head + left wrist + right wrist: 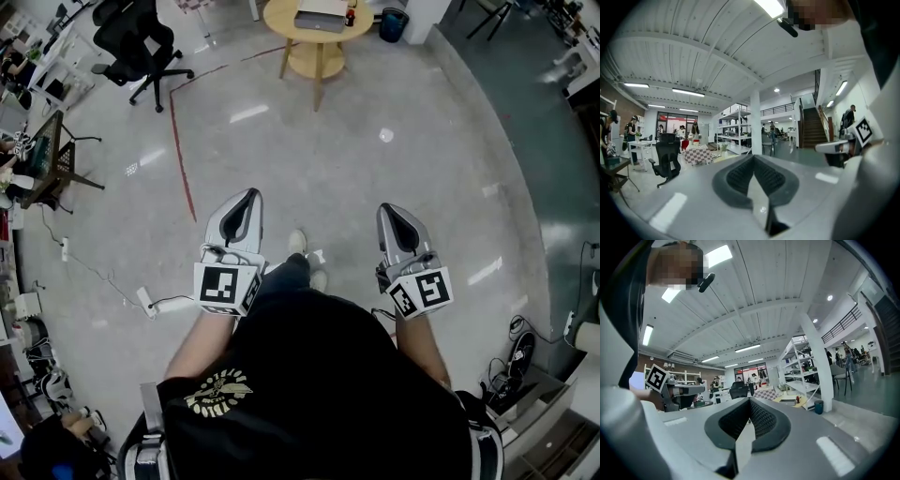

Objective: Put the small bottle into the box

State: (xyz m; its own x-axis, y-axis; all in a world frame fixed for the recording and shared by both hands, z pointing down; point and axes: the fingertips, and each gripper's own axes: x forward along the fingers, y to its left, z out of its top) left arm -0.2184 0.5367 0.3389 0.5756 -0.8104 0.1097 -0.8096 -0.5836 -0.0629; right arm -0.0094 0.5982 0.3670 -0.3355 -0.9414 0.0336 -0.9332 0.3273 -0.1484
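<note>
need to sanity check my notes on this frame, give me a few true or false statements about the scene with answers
Both the left gripper and the right gripper are shut and empty. True.
The round wooden table stands right under the grippers. False: it stands farther ahead, and only the floor lies under them.
A black office chair stands to the table's left in the head view. True.
The blue bin sits on the table. False: it stands on the floor beside the table.

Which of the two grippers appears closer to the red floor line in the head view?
The left gripper: the red line ends just beside its tip, while the right gripper is farther off.
</note>
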